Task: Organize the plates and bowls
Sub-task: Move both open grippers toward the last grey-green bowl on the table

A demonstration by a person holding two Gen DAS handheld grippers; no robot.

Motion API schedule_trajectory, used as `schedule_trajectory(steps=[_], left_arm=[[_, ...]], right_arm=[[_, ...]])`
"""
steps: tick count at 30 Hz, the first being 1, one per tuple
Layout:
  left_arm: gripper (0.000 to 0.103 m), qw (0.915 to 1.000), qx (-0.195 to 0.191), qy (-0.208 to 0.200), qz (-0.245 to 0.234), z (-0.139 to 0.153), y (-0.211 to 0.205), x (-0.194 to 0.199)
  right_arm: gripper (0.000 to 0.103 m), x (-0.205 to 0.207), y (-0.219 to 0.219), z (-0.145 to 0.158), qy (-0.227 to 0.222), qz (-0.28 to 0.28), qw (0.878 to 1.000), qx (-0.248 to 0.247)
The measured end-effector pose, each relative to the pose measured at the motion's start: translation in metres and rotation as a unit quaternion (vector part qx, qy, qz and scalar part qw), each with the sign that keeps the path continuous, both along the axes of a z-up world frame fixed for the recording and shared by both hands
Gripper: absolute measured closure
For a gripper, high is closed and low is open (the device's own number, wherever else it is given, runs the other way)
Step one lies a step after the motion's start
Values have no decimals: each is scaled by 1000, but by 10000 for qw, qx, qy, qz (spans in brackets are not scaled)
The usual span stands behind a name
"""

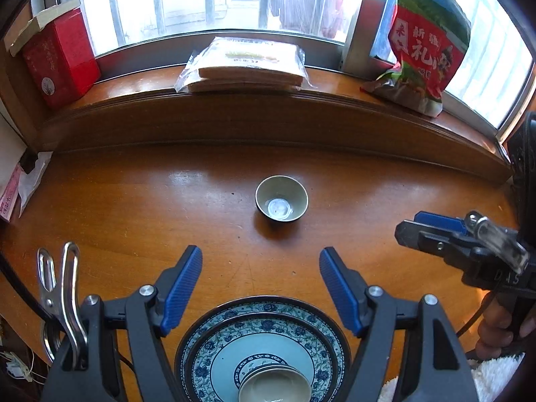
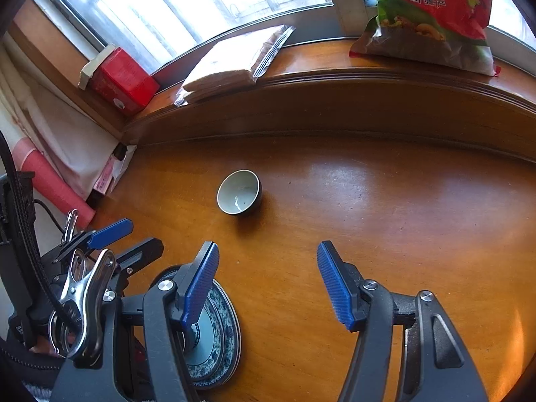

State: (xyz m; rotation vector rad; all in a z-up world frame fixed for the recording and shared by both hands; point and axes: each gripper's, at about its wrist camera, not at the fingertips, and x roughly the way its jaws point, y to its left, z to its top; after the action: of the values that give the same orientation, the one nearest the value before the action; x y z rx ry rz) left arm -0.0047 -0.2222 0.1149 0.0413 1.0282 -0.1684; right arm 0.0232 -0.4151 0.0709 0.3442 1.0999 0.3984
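Note:
A small dark bowl [image 1: 281, 202] with a pale inside stands alone mid-table; it also shows in the right wrist view [image 2: 239, 192]. Blue-patterned plates [image 1: 214, 345] lie stacked near the front edge, with small pale bowls [image 1: 274, 385] stacked on them; the plate stack also shows in the right wrist view [image 2: 219, 331]. My left gripper [image 1: 260, 264] is open and empty, above the plate stack and short of the lone bowl. My right gripper [image 2: 268, 264] is open and empty, right of the plates. In the left wrist view the right gripper [image 1: 422, 231] looks nearly closed.
A raised wooden sill [image 1: 268, 114] runs behind the table. On it are a red box [image 1: 60, 57], a flat plastic-wrapped packet [image 1: 248, 67] and a red-green snack bag [image 1: 425, 43]. A pink roll [image 2: 53, 184] and papers sit at the left.

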Motion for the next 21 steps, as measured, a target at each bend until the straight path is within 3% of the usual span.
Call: schedule_trajectory(steps=[21], left_arm=[[27, 9992, 82, 349, -159, -20, -9, 21]], right_arm=[[40, 16, 12, -25, 349, 158, 9992, 93]])
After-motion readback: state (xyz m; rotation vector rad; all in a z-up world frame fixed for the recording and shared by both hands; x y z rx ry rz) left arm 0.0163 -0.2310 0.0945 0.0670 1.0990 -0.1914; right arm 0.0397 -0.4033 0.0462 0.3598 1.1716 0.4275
